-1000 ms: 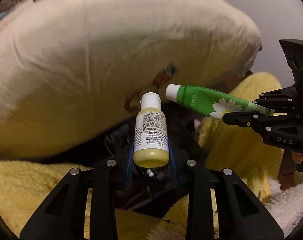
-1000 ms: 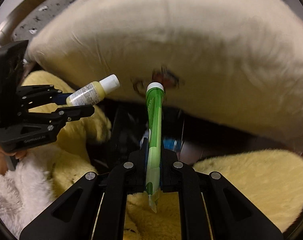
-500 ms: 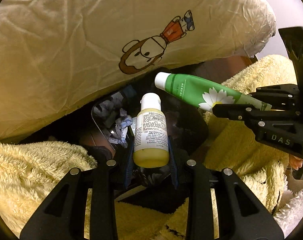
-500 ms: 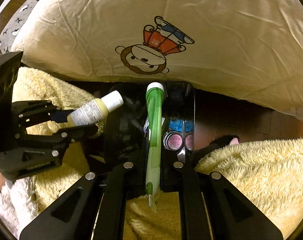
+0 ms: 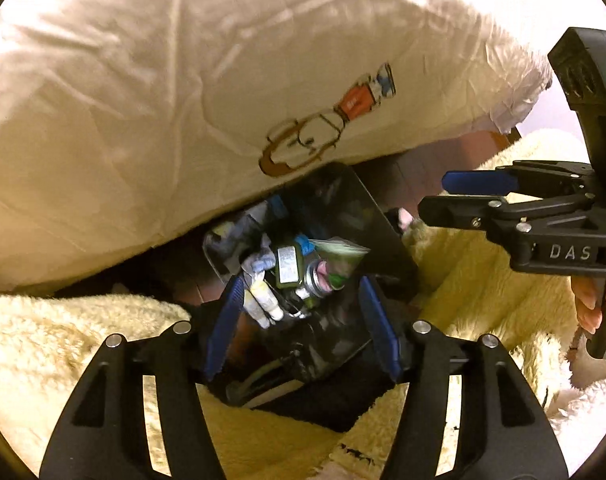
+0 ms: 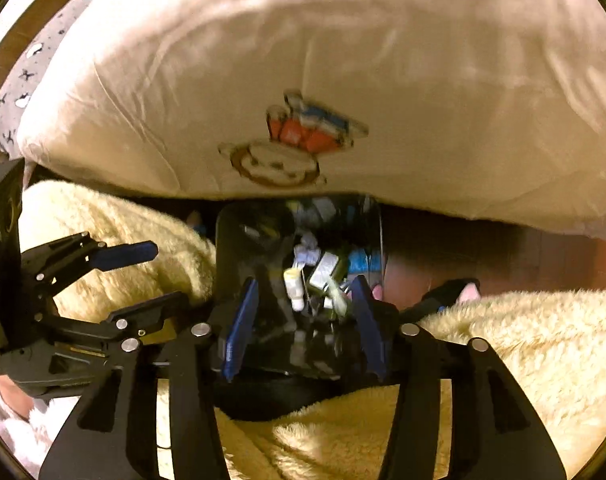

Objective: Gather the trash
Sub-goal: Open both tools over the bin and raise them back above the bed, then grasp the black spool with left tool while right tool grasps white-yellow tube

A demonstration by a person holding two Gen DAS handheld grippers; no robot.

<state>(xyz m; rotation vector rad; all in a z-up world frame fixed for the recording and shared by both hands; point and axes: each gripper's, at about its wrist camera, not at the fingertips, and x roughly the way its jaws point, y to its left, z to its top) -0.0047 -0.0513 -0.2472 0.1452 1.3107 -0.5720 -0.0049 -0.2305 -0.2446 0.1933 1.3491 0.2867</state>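
I have both tools pointing steeply down over the black trash bin [image 5: 387, 236], which sits low and centre in each view, wedged between the cream pillow [image 5: 151, 92] with its cartoon monkey print filling the upper frame and the yellow fleece blanket [image 5: 55, 344] spread along the bottom.

My left hand-held gripper [image 5: 299, 328] is released: its jaws are opening, the blue pads stand apart on either side of the bin's mouth, and nothing sits between them. Below them, inside the bin, I see the small yellow bottle [image 5: 263, 300] lying among crumpled tissue, a dark labelled container and a green tube [image 5: 339, 258], slightly right of centre.

My right hand-held gripper [image 6: 303, 320] is likewise released, jaws opening with no object between the pads; through the gap I look straight into the bin [image 6: 239, 240], where the bottle [image 6: 294, 286] lies white cap downward in the frame beside the other rubbish. The picture there is blurred, so I cannot pick out the green tube with certainty in this view.

In the left wrist view the right tool [image 5: 475, 196] enters from the right edge, fingers parted and empty, held by a hand [image 5: 591, 300] at the lower right. In the right wrist view the left tool [image 6: 143, 276] reaches in from the left edge, also parted and empty, above the blanket [image 6: 523, 340]
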